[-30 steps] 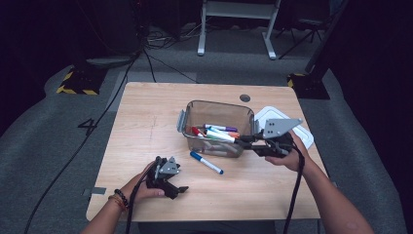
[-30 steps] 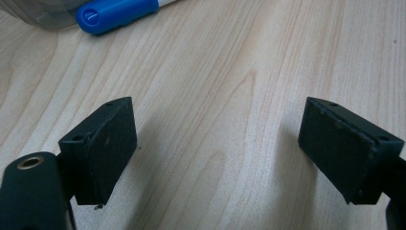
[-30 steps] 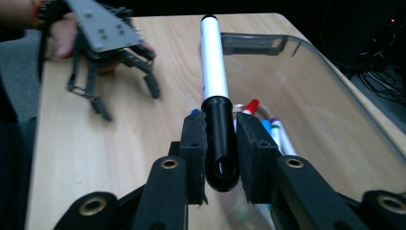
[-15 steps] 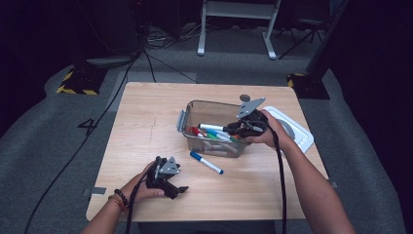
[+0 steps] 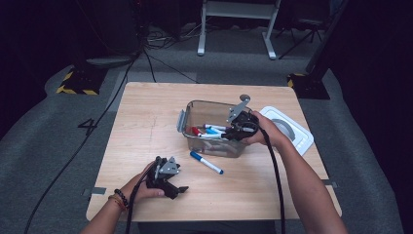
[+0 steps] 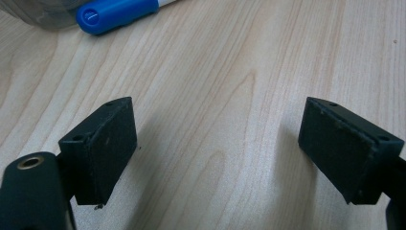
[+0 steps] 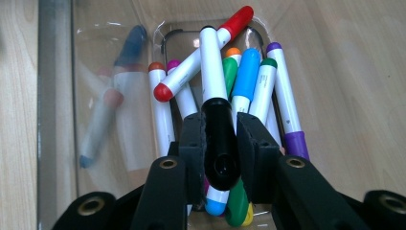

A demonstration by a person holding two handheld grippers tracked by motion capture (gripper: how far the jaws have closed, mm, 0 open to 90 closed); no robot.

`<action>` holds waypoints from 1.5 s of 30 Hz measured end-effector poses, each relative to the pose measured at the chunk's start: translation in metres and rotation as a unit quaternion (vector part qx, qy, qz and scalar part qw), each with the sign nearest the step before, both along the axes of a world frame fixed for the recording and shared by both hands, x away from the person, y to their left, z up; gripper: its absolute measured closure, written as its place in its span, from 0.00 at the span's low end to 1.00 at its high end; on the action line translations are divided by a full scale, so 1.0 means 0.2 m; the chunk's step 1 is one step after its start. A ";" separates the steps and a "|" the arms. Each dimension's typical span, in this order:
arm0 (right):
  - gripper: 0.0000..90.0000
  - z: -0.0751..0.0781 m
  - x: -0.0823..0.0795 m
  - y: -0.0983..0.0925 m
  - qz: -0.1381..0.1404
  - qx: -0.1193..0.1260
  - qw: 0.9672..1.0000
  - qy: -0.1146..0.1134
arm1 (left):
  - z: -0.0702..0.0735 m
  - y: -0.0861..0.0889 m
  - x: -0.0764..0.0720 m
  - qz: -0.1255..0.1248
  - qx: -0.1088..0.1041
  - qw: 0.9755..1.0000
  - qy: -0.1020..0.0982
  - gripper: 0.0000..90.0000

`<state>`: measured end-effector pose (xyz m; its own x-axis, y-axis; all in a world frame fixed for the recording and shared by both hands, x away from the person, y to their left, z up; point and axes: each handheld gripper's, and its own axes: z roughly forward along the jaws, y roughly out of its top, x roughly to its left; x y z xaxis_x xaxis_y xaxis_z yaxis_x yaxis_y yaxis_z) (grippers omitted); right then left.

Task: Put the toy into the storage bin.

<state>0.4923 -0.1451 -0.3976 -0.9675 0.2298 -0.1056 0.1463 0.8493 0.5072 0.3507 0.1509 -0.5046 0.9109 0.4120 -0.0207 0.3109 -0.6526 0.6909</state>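
The right claw (image 7: 221, 143) is clamping a black-capped marker (image 7: 214, 91) over the clear bin (image 5: 195, 109) of markers (left claw (image 6: 218, 158) is standing apart, empty, near the blue marker (image 6: 117, 12)).

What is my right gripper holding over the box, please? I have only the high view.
Observer: The right gripper is shut on a white marker, gripped at its black cap.
Operator: Where does that marker point?
Observer: Into the box, crossing over a red-capped marker on the pile.
Operator: Does the left gripper hold anything?
Observer: No. The left gripper is open, with bare table between its jaws.
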 end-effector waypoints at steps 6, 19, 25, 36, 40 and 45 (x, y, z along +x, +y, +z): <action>0.71 0.04 -0.01 -0.04 -0.030 0.038 0.999 -0.014 | 0.00 0.00 0.00 0.000 0.000 1.000 0.000 0.15; 0.54 0.24 -0.22 -0.18 -0.067 0.170 0.982 -0.057 | 0.00 0.00 0.00 0.000 0.000 1.000 0.000 0.15; 0.47 0.26 -0.41 -0.21 -0.062 0.196 0.976 -0.077 | 0.00 0.00 0.00 0.000 0.000 1.000 0.000 0.15; 0.46 0.11 -0.65 -0.19 -0.038 0.217 0.973 -0.066 | 0.00 0.00 0.00 0.000 0.000 1.000 0.000 0.15; 0.45 -0.08 -0.64 -0.09 -0.046 0.189 0.980 -0.046 | 0.00 0.00 0.00 0.000 0.000 1.000 0.000 0.15; 0.45 -0.23 -0.57 0.01 -0.053 0.156 0.986 -0.019 | 0.00 0.00 0.00 0.000 0.001 1.000 0.000 0.15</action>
